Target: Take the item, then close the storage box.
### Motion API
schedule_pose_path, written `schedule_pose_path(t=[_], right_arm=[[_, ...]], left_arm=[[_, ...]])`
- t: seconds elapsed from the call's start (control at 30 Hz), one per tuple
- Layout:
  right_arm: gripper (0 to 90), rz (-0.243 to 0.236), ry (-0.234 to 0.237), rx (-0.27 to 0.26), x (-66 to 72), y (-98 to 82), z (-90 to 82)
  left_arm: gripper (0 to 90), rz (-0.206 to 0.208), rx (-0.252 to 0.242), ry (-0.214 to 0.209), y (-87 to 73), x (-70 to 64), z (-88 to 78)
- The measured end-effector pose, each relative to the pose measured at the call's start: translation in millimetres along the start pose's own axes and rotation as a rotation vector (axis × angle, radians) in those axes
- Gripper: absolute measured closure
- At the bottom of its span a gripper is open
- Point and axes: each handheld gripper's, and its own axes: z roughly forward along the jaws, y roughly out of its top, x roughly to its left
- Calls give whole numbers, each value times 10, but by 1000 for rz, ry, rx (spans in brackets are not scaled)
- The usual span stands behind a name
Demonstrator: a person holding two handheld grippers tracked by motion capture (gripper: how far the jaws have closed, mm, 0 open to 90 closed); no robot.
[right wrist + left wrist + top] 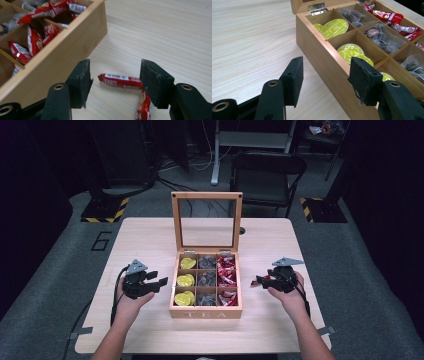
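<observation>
Lying on the table, red packets [120, 80] sit beneath the open right gripper [115, 82].

Two packets [120, 80] on table [150, 235], right of tea box [205, 311]

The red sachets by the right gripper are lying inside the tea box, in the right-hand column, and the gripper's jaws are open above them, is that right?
Not quite. The two red sachets by the right gripper lie outside the tea box, on the bare table beside its wall. The right gripper view shows this. The jaws are indeed open above them, with nothing gripped.
</observation>
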Motion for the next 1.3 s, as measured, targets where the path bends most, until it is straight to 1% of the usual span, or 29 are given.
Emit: schedule_pose_path(t=[0.07, 0.17, 0.23, 0.27, 0.3, 0.33, 0.37, 0.53, 0.6, 0.67, 0.77, 0.87, 0.97, 1.03, 1.07, 1.3], right_arm=[[412, -18, 7, -8, 17, 61, 4], [412, -44, 8, 2, 47, 138, 9], [412, -43, 32, -1, 63, 193, 22], [412, -36, 43, -4, 78, 222, 29], [412, -47, 46, -3, 82, 250, 36], [412, -54, 50, -2, 90, 281, 46], [413, -57, 55, -3, 100, 316, 58], [418, -76, 67, 7, 101, 440, 105], [419, -77, 66, 8, 105, 481, 121], [423, -89, 66, 10, 99, 524, 131], [424, -77, 71, 6, 94, 581, 137], [424, -79, 66, 4, 98, 653, 143], [424, -83, 71, 0, 96, 711, 143], [424, -77, 71, -1, 102, 757, 140], [424, -85, 70, -3, 101, 779, 143], [426, -100, 70, -1, 119, 923, 165]], left_arm=[[453, 0, 2, -1, -1, 2, 3], [453, -1, 2, 0, -2, 0, 8], [453, -2, -2, 1, -3, -6, 11], [453, 0, 2, -1, -2, -7, 9], [453, 11, 3, 2, 0, -3, 10], [453, 2, -5, 5, -6, -14, 19], [453, 5, 3, -1, -3, -10, 15], [453, 4, 8, -3, -6, -5, 18], [453, 4, 9, -3, -6, -3, 19], [454, 3, 9, -3, -7, -4, 20], [453, 1, 7, -4, -7, -6, 22], [453, 1, 8, -4, -7, -4, 20], [453, 3, 10, -4, -7, 0, 18], [453, 3, 9, -4, -7, 1, 18], [453, 2, 10, -4, -8, 1, 19], [454, 1, 9, -4, -11, 5, 21]])
